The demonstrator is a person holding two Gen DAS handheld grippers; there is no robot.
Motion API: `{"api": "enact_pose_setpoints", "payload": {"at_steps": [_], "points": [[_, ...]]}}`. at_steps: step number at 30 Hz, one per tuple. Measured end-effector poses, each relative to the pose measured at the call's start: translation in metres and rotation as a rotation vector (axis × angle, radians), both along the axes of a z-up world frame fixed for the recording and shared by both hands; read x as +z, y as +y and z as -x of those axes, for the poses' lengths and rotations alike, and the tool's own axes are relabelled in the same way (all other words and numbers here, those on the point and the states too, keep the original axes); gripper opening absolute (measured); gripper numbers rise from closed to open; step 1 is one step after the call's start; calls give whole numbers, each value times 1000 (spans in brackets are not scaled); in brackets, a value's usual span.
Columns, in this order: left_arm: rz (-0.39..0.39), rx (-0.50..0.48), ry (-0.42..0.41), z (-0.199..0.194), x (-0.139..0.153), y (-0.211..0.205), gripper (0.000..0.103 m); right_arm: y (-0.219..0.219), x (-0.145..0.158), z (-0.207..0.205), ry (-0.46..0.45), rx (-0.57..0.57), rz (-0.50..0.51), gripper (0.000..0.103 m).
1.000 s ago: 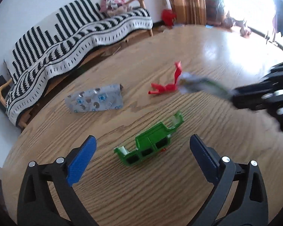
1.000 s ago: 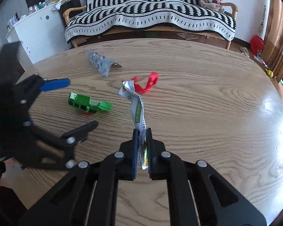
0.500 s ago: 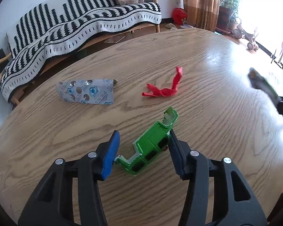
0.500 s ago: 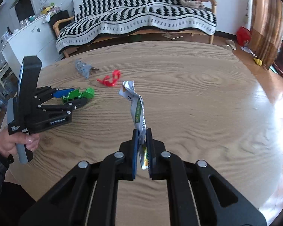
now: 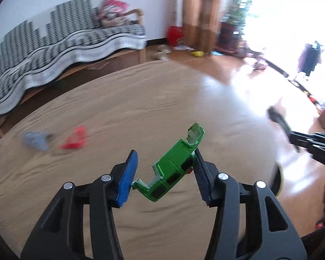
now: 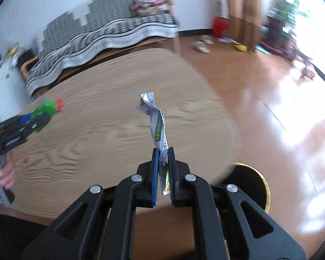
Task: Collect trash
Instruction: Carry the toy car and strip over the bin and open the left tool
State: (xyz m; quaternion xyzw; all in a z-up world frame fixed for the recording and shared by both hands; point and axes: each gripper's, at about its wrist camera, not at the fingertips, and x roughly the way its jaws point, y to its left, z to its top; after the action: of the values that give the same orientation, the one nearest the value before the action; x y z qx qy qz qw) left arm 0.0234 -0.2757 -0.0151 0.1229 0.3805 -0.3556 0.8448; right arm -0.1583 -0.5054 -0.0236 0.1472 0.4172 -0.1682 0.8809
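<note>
My left gripper is shut on a broken green plastic piece and holds it above the round wooden table. It also shows at the left of the right wrist view. My right gripper is shut on a twisted white and green wrapper, held up near the table's right edge; it shows blurred in the left wrist view. A red scrap and a silver blister pack lie on the table at the left.
A black bin with a yellow rim stands on the floor below the table's right edge; it also shows in the left wrist view. A striped sofa is behind the table. Shoes and toys lie on the floor.
My left gripper closed on the green piece and lifted it off the table, swinging right. My right gripper carried the wrapper right, to the table's edge above the bin.
</note>
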Motion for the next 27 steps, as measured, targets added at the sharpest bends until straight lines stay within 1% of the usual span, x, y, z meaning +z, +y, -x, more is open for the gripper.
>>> {"api": "enact_pose_setpoints", "payload": {"at_steps": [3,7,10,13,16,20,24,25,27], "points": [[37,-116,15,44,1,-51,50,-37,-9,36,26,-102,10,9],[63,-257,42,97,-6,-112,50,-82,-25,82,64,-219,-14,9],[58,-343,66,131,-18,-150,50,-106,-36,110,82,-279,-32,9],[28,-406,99,158,-42,-185,50,-122,-46,131,98,-320,-52,9],[-2,-438,133,168,-62,-209,50,-127,-51,141,105,-335,-63,9],[-31,-449,151,165,-77,-226,50,-128,-55,147,111,-328,-68,9],[-43,-456,158,158,-84,-237,50,-130,-55,138,110,-318,-76,9],[-43,-459,159,160,-85,-237,50,-133,-53,129,109,-316,-79,9],[-45,-464,158,162,-86,-241,50,-132,-52,128,107,-314,-77,9]]}}
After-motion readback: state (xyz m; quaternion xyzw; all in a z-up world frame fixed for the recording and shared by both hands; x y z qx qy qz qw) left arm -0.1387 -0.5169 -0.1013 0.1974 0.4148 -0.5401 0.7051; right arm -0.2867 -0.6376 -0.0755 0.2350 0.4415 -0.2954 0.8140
